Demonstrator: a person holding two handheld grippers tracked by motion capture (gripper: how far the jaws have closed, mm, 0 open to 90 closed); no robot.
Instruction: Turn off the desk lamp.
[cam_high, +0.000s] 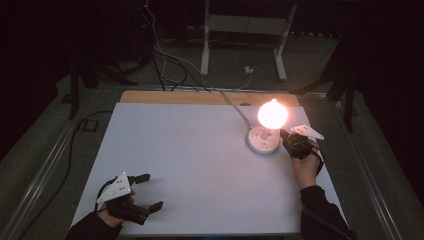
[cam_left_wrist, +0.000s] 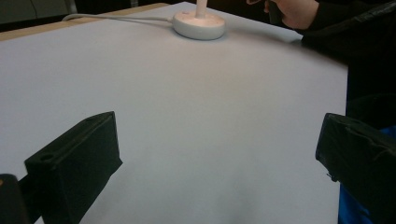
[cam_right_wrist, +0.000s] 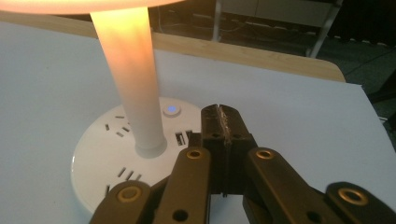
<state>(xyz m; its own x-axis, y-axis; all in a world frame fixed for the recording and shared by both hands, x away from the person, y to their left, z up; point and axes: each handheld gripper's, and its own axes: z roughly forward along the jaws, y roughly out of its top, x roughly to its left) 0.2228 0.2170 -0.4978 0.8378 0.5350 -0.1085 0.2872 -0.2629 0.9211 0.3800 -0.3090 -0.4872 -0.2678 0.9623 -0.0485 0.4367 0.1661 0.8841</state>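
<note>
Nearest us, our left gripper rests at the near left corner of the white table, its two black jaws spread wide with nothing between them. In the left gripper view the bare tabletop lies between those jaws.

Farther along, on the right, our right gripper has its jaws clenched together, pad against pad, gripping nothing. Its tips sit just at the edge of the round white socket base, close to a small blue-lit button.

We count one base, one lit lamp rising from it on a white stem, one white cord running back off the table, and several slot outlets. We can read no writing or brand anywhere.
</note>
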